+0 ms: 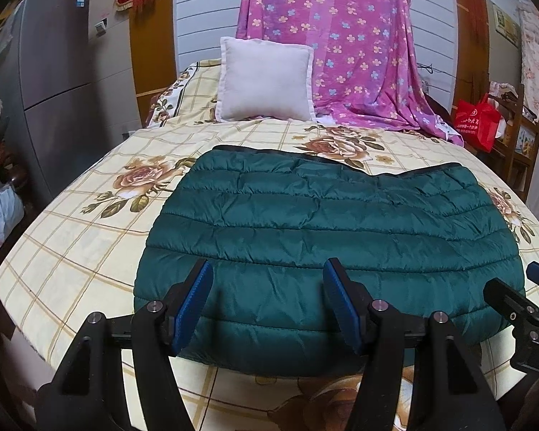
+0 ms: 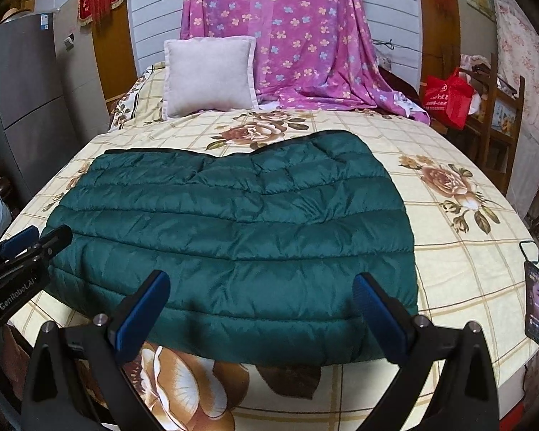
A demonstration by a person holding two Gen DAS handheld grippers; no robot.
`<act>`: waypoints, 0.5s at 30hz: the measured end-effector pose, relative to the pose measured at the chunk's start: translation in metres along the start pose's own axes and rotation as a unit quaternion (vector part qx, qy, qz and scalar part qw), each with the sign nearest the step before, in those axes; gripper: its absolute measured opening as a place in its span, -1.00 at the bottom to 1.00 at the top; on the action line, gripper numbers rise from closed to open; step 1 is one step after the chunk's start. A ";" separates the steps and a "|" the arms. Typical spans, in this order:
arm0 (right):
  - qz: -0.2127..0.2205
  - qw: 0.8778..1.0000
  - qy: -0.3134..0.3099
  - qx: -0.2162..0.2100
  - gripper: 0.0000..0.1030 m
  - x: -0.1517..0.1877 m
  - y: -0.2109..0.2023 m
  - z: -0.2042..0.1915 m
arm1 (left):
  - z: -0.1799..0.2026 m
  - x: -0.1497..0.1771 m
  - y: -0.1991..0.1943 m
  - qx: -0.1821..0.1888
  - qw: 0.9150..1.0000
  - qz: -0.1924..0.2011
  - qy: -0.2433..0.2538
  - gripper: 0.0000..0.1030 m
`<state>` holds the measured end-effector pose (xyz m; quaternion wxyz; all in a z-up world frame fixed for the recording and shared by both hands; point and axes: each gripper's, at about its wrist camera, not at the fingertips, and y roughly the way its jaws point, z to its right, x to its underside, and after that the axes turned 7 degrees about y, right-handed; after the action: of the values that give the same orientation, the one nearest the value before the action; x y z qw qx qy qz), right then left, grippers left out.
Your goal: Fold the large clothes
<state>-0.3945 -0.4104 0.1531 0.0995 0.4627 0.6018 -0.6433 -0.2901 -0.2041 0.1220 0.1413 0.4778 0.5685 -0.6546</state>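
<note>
We've got the left gripper (image 1: 267,283) w/ jaws spread wide and nothing between the blue pads, hanging just above the near part of the green quilted jacket (image 1: 327,244); no contact that we can make out. Same story on the right gripper (image 2: 262,296): jaws wide apart, empty, poised over the jacket's near edge. Each claw shows at the edge of the other's view, so they sit side by side, fairly close. Straight ahead of both claws the jacket lies flat on the floral bedsheet (image 1: 72,237), already doubled into a broad rectangle, dark trim along the far edge, rounded fold nearest us. Beyond the jacket, further up the bed, a pale cushion (image 1: 264,80) leans beside a pink flowered blanket (image 1: 341,46) draped over the headboard. Off to the right claw's right, near the bed edge, a phone (image 2: 535,301) lies on the sheet. Further out: grey fridge (image 1: 54,107) to the left, red bag (image 1: 479,122) to the right. Our read: we're between folds, hands released, prob. lining up the next one. Next move, we reckon, calls for dropping both claws to a jacket edge, pinching the puffy layers together and carrying them across; slippery fabric, so grab deep or the layers slide apart.
</note>
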 end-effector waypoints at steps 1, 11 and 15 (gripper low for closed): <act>0.000 1.000 -0.001 0.000 0.99 0.000 0.000 -0.001 | 0.000 0.000 0.000 0.000 1.000 0.000 0.000 -0.11; -0.004 1.000 -0.001 0.000 0.99 0.000 0.003 -0.003 | 0.001 0.001 0.002 -0.001 1.000 -0.002 0.003 -0.11; -0.004 1.000 -0.001 0.000 0.99 0.000 0.004 -0.003 | 0.003 0.001 0.002 -0.001 1.000 -0.003 0.006 -0.11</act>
<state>-0.3899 -0.4086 0.1509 0.0972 0.4596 0.6035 -0.6443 -0.2903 -0.2070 0.1195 0.1363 0.4798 0.5710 -0.6520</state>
